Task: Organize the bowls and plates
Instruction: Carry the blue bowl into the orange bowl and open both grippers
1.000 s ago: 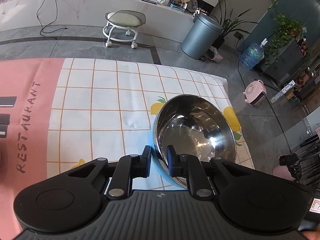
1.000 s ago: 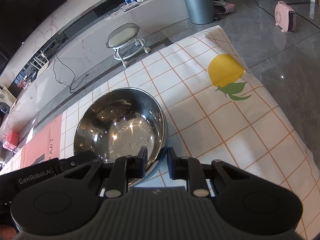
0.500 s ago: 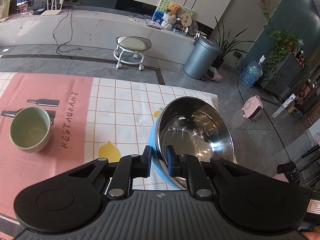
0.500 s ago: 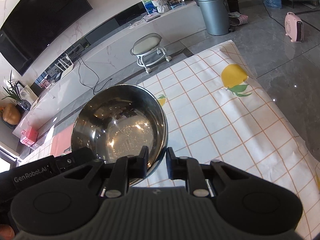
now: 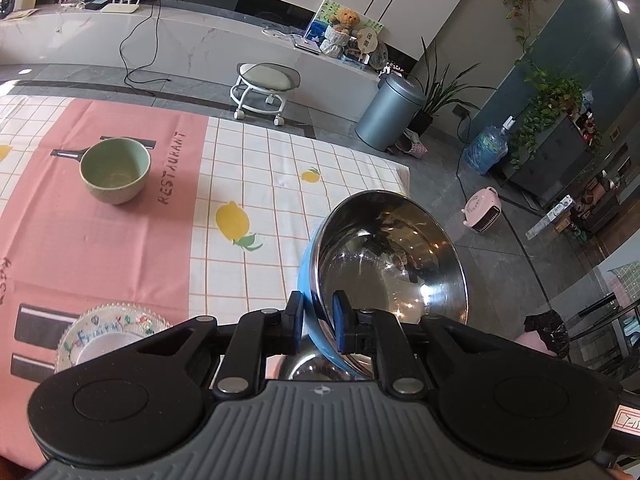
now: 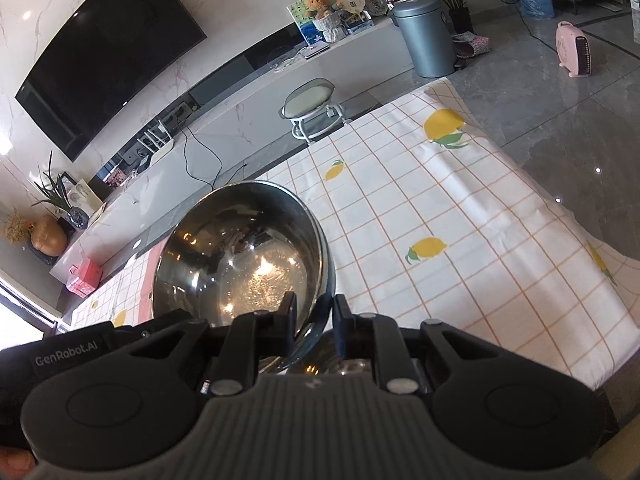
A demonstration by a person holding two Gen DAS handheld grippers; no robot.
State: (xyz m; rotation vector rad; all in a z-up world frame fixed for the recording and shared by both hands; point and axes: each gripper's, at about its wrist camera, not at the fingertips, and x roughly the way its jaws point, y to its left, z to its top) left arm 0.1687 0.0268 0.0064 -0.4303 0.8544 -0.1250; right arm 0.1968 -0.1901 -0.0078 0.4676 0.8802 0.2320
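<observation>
Steel inside, blue outside — the round bowl (image 5: 390, 264) hangs tilted above the checked cloth (image 5: 256, 184), left gripper (image 5: 319, 322) fingers clenched on its rim; a green ceramic bowl (image 5: 115, 170) sits apart. Right wrist view: right gripper (image 6: 313, 326) fingers clamp the opposite rim — mirror-smooth.

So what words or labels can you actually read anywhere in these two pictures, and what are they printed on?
"RESTAURANT": dark letters on the pink panel of the checked tablecloth, beside the pale green ceramic bowl.
"GenRobot.AI": pale letters on the black body of the left gripper, seen from the right wrist.
Red-and-white sticker at the lower right edge: cut off, unreadable.
Round paper fan on the white ledge: characters too small.
</observation>
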